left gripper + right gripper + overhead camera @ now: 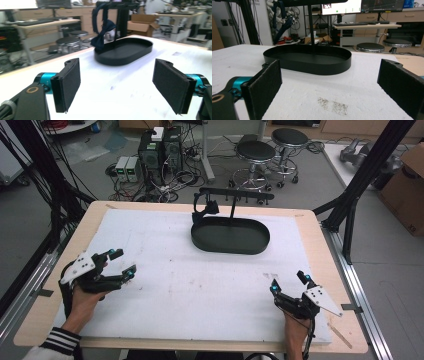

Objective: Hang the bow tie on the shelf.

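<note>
Two tools sit low over the white mat (165,270) that covers the wooden bench (87,227), one at each near corner. The left tool (123,261) is held in the person's left hand (85,301), its jaws spread wide with nothing between them; in the left gripper view the two black pads (70,81) stand well apart over bare mat. The right tool (290,281) is gripped by the right hand (295,330), jaws likewise wide apart and empty — its own view shows the pads (265,85) flanking a small dark smudge (333,105) on the mat.

Toward the far side of the bench, slightly right of centre, lies a black oval tray (230,236). Its long axis runs left to right across the bench, parallel to the far edge. A thin post (233,210) rises upright from the tray and carries a horizontal bar (235,195) that runs the same way as the tray's long axis. From the left end of that bar hangs a dark blue bow tie (103,31) on its strap, dangling just above the tray's left end.

Both tools are well apart from the tray and from each other
</note>
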Available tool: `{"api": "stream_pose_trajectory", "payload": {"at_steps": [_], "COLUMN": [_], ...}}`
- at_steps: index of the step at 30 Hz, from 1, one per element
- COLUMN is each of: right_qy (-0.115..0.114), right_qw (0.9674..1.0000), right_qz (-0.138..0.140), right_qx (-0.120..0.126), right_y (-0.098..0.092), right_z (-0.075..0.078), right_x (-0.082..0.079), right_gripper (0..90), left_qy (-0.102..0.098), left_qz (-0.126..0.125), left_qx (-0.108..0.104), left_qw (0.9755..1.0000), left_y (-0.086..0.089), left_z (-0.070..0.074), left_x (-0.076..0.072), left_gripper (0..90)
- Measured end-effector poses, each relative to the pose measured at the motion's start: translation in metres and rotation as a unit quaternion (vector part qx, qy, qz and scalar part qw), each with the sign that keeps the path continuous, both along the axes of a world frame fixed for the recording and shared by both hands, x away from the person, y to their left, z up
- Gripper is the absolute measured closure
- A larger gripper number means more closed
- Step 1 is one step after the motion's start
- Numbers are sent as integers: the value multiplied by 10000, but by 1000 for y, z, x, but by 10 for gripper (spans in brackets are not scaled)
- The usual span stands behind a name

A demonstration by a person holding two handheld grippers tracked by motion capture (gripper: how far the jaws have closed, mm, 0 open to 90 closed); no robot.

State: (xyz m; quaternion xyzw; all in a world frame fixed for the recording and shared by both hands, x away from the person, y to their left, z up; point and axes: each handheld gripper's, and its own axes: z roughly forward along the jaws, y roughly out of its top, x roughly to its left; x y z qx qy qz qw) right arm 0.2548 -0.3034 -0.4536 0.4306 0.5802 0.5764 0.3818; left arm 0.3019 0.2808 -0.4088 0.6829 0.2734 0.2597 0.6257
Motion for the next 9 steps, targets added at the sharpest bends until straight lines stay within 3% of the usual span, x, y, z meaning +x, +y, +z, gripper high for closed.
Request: {"api": "stream_pose_trajectory", "payload": {"at_steps": [5, 9], "right_qy": [20, -5], "right_qw": [10000, 10000], "right_qz": [-19, -14], "right_qx": [4, -46], "right_y": [1, 1], "right_z": [0, 0], "right_x": [-1, -1], "right_gripper": [46, 46], "left_qy": [59, -25], "left_qz": [353, 523], "left_qx": [-158, -221], "left_qw": [9992, 9984], "left_y": [19, 25], "left_z": [-29, -39], "left_x": [-15, -16], "left_gripper": [220, 216]}}
